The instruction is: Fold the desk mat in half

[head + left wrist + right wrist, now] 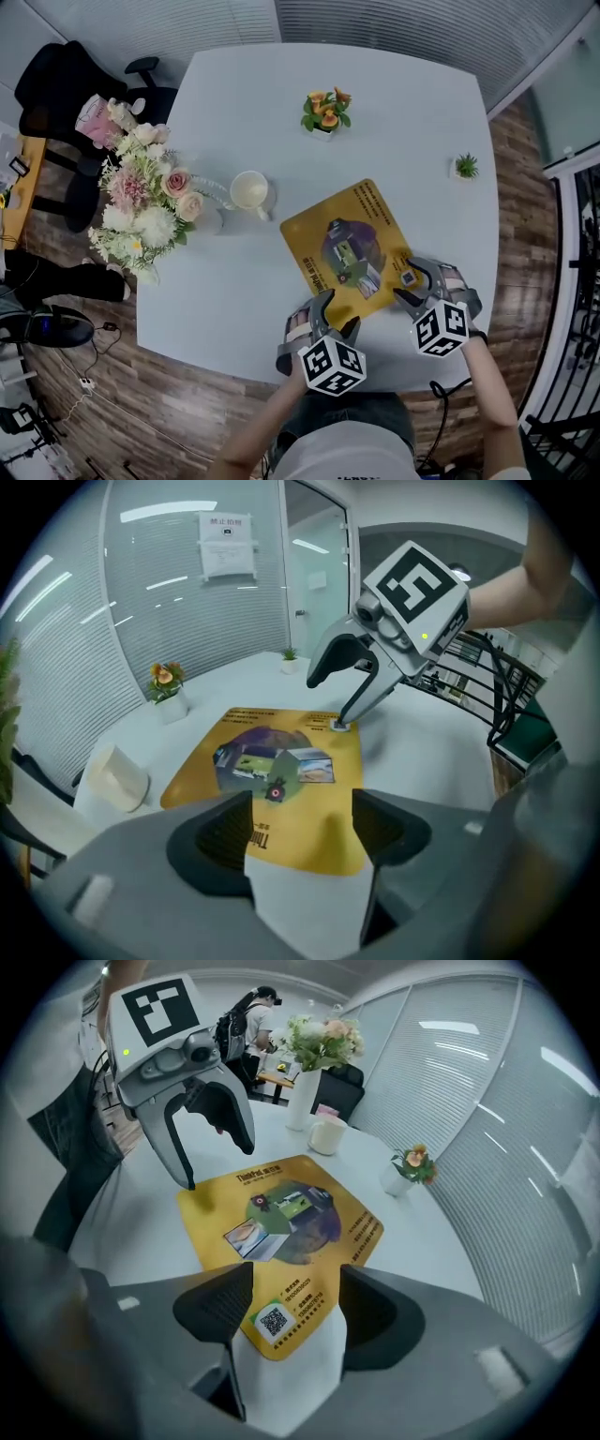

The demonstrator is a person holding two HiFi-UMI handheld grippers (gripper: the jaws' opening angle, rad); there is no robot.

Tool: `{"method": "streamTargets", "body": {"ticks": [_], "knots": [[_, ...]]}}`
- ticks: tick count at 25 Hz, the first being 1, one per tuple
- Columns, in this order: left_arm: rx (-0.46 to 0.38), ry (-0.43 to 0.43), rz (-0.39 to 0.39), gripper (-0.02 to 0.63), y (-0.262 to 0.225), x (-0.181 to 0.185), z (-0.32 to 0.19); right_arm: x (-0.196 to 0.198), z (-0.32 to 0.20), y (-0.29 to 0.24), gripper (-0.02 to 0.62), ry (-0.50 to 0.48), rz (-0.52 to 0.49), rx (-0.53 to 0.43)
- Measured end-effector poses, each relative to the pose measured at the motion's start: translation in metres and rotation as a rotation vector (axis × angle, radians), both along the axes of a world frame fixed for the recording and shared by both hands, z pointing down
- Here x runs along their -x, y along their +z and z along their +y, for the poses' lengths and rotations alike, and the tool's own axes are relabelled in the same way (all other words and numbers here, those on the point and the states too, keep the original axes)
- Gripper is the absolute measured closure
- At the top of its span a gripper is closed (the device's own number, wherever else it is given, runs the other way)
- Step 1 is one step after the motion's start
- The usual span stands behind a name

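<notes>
Two near corners of the mat (347,239), which lies flat on the table (234,112), face the person. Left gripper (337,312), wide and empty, should slip one jaw under its corner. Right gripper (415,284), equally wide, should do likewise at the QR corner, then both lift together. Whether any jaw tip touches the mat is unclear.
</notes>
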State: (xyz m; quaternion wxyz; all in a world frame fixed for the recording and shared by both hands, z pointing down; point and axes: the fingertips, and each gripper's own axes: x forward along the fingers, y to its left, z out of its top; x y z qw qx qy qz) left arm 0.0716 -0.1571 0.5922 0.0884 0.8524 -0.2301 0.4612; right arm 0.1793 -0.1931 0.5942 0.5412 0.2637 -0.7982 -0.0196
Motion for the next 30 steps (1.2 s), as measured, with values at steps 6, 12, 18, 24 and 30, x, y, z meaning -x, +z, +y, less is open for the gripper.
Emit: {"method": "streamTargets", "body": {"ticks": [6, 12, 18, 24, 30], "knots": [[0.025, 0.046, -0.031, 0.278, 0.018, -0.008, 0.021, 0.001, 0.014, 0.019, 0.278, -0.092, 0.077, 0.039], [0.049, 0.084, -0.06, 0.278, 0.035, -0.012, 0.033, -0.004, 0.028, 0.033, 0.273, -0.161, 0.132, 0.085], [0.038, 0.108, -0.094, 0.278, 0.046, -0.012, 0.032, -0.013, 0.036, 0.042, 0.27, -0.202, 0.174, 0.116], [0.054, 0.124, -0.107, 0.273, 0.052, -0.012, 0.028, -0.017, 0.035, 0.048, 0.269, -0.244, 0.211, 0.134], [0.057, 0.122, -0.107, 0.27, 0.051, -0.012, 0.027, -0.02, 0.034, 0.053, 0.267, -0.293, 0.235, 0.167]]}}
